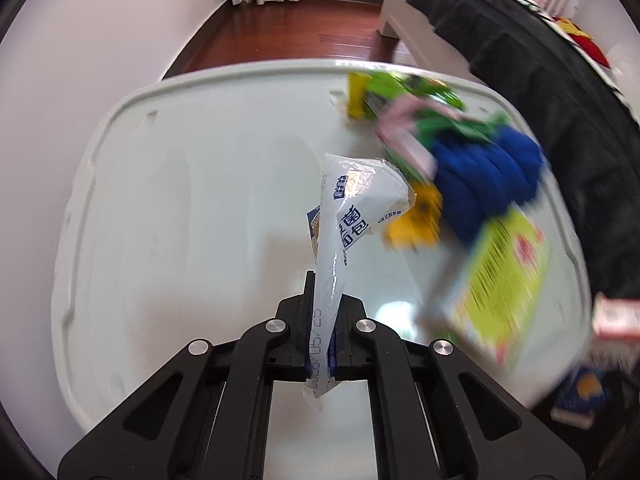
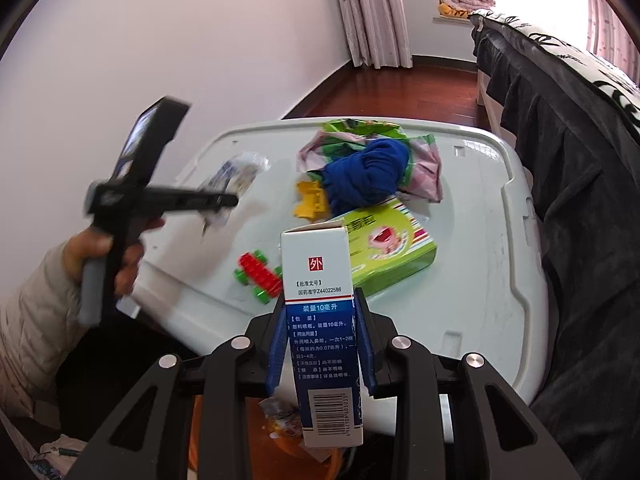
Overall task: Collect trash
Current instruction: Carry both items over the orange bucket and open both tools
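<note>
Both grippers loaded. Left gripper is clamped on a white plastic wrapper, pinched low near its printed tail so most of it stands free above the tabletop. Right gripper is closed on an upright blue-and-white medicine box, held over an orange bin partly visible below. Risks, as judged: the slick wrapper could slide out of the thin pinch if swung quickly; the box, released off-centre, could miss the bin and land on the floor. Left on the tabletop: green carton, blue cloth, pink-green wrapper, yellow piece, red-green block toy. The toy lies just beside the box; the bed crowds the right edge.
</note>
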The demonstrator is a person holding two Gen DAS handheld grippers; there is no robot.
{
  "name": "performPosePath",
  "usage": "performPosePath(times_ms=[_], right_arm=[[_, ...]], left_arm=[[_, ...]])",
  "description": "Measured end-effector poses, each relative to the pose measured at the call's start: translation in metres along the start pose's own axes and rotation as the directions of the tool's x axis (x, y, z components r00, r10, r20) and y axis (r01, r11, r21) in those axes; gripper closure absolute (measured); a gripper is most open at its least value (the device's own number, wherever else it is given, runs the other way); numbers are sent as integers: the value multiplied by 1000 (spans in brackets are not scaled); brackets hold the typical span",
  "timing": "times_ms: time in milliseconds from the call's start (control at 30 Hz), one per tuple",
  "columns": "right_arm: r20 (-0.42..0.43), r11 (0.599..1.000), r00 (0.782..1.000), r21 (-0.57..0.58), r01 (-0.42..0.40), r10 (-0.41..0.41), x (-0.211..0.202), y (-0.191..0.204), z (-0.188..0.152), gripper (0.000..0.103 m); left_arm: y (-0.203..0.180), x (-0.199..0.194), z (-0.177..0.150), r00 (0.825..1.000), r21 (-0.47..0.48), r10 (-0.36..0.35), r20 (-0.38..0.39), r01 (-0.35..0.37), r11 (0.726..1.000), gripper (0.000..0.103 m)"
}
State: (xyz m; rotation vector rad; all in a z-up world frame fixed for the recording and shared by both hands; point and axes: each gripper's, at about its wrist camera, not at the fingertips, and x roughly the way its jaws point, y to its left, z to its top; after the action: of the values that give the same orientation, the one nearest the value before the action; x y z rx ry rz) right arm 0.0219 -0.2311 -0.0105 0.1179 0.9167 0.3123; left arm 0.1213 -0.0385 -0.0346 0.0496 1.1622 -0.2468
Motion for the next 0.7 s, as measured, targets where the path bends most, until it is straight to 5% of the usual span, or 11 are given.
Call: performPosePath(times_ms=[300,700], right_arm=[[-57,998,996,21,-66,67,-15,42,-62,73],[-131,994,988,78,-78,88,-7,58,-117,72]], left_arm=[[-38,-58,-126,996,43,-65,-68,68,997,99],[-52,-56,-187,983,45,-88,-161,96,994,99]])
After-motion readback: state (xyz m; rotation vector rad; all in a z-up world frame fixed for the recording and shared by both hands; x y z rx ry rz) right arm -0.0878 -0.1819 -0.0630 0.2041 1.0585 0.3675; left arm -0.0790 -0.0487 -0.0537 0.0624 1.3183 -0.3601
